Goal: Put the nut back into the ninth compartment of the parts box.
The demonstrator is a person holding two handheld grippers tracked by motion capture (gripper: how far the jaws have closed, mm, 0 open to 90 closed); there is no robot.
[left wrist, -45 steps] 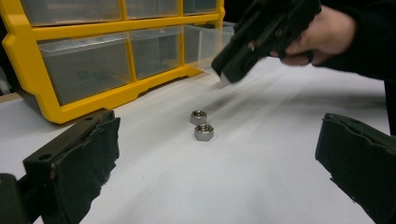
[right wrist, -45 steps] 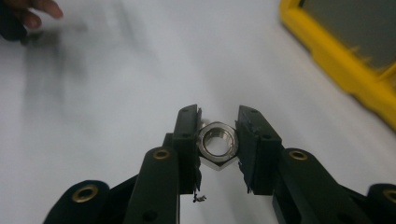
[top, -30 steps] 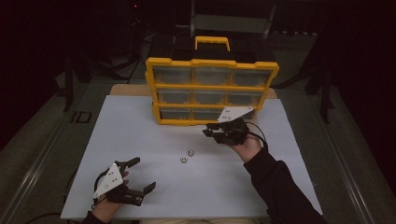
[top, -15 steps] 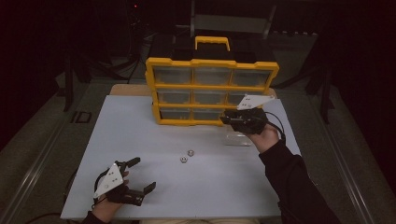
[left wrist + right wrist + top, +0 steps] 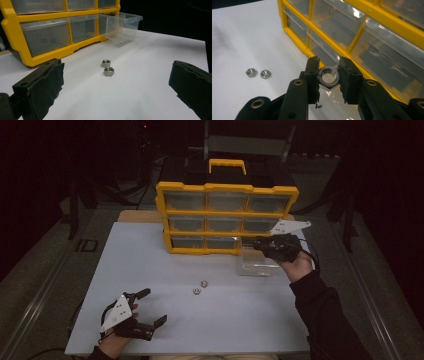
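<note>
Gripping 1 nut (image 5: pixel 328 77), right tongs (image 5: pixel 328 79).

The high view looks forward and down from above the person's side, far enough back to take in the whole white bench (image 5: pixel 150 270) and the yellow drawer organizer (image 5: pixel 227 217) at its far edge. The left gripper view sits low over the bench (image 5: pixel 150 62), facing the organizer (image 5: pixel 15 37) from some way off. The right gripper view looks along the organizer front (image 5: pixel 332 37) from close up. All three share the two loose nuts (image 5: pixel 199 287) (image 5: pixel 107 68) (image 5: pixel 258 73) on the bench.
</note>
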